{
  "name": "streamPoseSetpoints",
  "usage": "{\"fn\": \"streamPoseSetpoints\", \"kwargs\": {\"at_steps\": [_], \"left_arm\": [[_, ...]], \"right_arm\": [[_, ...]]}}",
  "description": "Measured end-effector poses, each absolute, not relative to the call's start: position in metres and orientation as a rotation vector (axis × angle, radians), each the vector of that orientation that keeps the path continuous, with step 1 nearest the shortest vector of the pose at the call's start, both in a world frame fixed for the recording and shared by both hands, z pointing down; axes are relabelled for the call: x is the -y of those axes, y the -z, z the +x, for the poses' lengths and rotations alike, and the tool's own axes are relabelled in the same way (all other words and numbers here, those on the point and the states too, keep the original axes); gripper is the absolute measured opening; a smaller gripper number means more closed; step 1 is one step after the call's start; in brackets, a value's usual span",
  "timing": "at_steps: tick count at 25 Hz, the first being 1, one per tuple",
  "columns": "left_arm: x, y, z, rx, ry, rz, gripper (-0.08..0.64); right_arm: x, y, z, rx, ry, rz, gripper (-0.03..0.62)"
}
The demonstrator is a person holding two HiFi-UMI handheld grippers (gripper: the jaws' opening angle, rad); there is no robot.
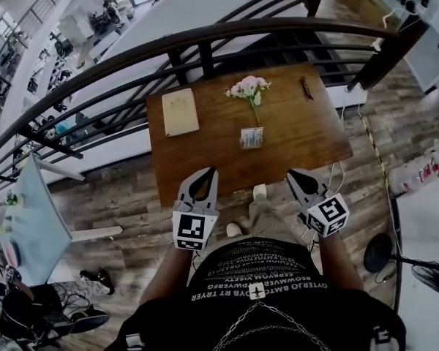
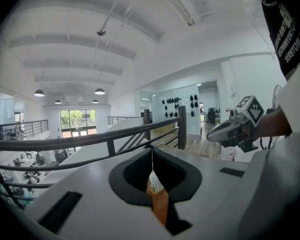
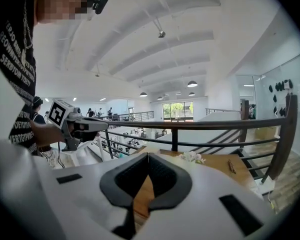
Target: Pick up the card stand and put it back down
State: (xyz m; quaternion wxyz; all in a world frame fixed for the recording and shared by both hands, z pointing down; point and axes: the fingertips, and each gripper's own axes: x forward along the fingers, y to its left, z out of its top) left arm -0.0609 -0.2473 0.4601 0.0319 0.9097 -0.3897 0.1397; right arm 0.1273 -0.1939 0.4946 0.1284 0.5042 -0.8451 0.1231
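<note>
Holding both grippers just short of the bench's near edge, above the plank floor (image 1: 117, 196). Left gripper (image 1: 210, 172): jaws brought together, tips meeting in a thin seam, nothing clamped. Right gripper (image 1: 293, 173): jaws likewise pressed together, empty. Well apart from one another, with the open gap between them roughly in line with the card stand.

Card stand (image 1: 252, 138): upright on the bench (image 1: 307, 134), about mid-width, nearer the near edge than the far one, clear of both grippers. Just behind it, toward the far edge, pink flowers (image 1: 248, 87), stem running down toward the stand.

Bare wood on either side of the stand and between it and the near edge. Tan notepad (image 1: 180, 111) lying flat in the far-left part, close to the left edge, well apart from the stand. Slim dark object (image 1: 306, 88) near the far-right corner, too small to identify.

Dark railing (image 1: 205, 39) curving close behind the far edge, closing off that side. Left, right and near edges open to the floor.
</note>
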Motion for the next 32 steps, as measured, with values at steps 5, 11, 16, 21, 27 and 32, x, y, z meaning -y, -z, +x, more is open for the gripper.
{"fn": "streamPoseSetpoints", "kwargs": {"at_steps": [5,11,16,21,27,32], "left_arm": [[0.262,-0.468,-0.065,1.24,-0.456,2.76,0.029],[0.293,-0.47,-0.055,1.278,-0.476,2.73,0.029],[0.317,-0.47,-0.042,1.292,-0.488,2.71,0.029],[0.343,-0.475,-0.035,1.308,-0.516,2.693,0.029],[0.368,-0.485,-0.023,1.326,-0.545,2.661,0.029],[0.38,-0.497,-0.016,1.334,-0.565,2.636,0.029]], "right_arm": [[0.212,-0.526,0.129,2.44,-0.382,1.413,0.014],[0.247,-0.561,0.141,2.415,-0.442,1.352,0.014],[0.278,-0.587,0.153,2.389,-0.479,1.291,0.015],[0.307,-0.615,0.153,2.379,-0.495,1.2,0.015],[0.328,-0.658,0.149,2.365,-0.528,1.061,0.054],[0.339,-0.705,0.148,2.329,-0.585,0.979,0.123]]}}
